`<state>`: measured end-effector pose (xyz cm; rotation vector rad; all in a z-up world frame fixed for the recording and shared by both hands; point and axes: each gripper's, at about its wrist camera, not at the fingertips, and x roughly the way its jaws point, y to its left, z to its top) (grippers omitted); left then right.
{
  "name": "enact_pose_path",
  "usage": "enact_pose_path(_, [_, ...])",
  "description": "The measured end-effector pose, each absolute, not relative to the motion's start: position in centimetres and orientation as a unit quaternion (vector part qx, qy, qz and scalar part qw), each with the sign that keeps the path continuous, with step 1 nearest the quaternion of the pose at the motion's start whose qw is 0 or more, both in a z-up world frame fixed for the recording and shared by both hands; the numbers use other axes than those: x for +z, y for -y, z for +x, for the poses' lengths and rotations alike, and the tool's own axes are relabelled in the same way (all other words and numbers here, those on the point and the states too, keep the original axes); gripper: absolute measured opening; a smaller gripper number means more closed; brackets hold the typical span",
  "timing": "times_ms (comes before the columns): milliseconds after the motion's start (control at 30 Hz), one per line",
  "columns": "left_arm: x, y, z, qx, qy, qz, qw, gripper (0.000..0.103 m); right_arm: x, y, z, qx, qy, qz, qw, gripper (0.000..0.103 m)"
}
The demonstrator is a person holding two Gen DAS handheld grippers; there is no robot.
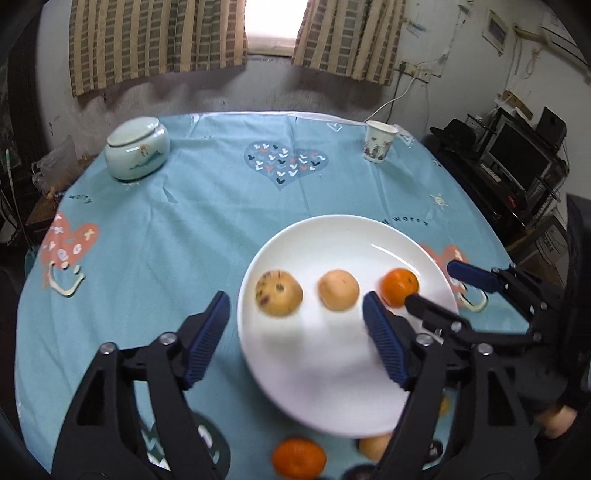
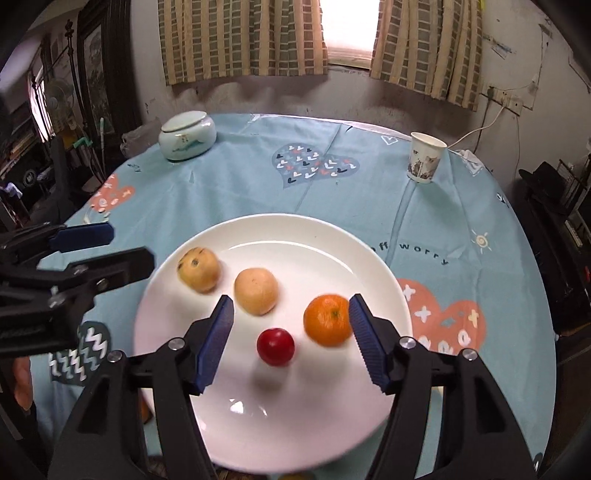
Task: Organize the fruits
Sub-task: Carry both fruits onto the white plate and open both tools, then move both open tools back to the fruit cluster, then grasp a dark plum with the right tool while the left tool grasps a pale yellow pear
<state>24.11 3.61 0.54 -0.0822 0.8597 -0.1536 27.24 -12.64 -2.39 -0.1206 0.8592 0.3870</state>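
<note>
On the white plate [image 2: 376,258], red fruit [image 2: 275,346] loose between wide, empty right gripper [image 2: 291,341] pads, beside orange [image 2: 328,319]; left gripper [image 1: 295,341] likewise wide; risk of rolling off if nudged.

Dim room, daylight from the window [image 2: 349,27] between the curtains [image 2: 243,38], blown out white. Soft shadows under the fruit on the white plate [image 2: 332,251]; small glare spots on its near rim. Slight motion blur on fruit and plate edge. Strong fisheye bending, dark vignette at corners.
</note>
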Motion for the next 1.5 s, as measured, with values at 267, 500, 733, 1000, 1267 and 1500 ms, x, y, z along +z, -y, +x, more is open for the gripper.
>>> enact_pose_path(267, [-0.9,-4.0,13.9,-0.06,-0.402,-0.001,0.914,0.096,-3.0,15.6,18.8,0.196,-0.433,-0.032,0.879,0.067])
enact_pose_path(500, [-3.9,-4.6,7.1,-0.04,-0.413,0.004,0.91,0.096,-4.4,18.1,11.2,0.17,-0.434,-0.023,0.884,0.068])
enact_pose_path(733, [-5.0,-5.2,4.4,-0.053,-0.428,-0.026,0.902,0.096,-6.6,19.9,7.2,0.142,-0.444,0.022,0.884,0.092])
enact_pose_path(1000, [-5.8,-4.8,3.1,-0.055,-0.438,-0.019,0.897,0.096,-8.0,20.1,5.6,0.13,-0.457,0.019,0.88,0.092])
enact_pose_path(1267, [-7.0,-6.0,2.3,-0.047,-0.453,-0.026,0.89,0.096,-10.4,19.4,6.4,0.111,-0.473,-0.009,0.874,0.092])
enact_pose_path(1500, [-7.8,-6.2,1.6,-0.045,-0.468,-0.014,0.883,0.096,-11.2,18.3,6.8,0.148,-0.455,-0.016,0.878,0.03])
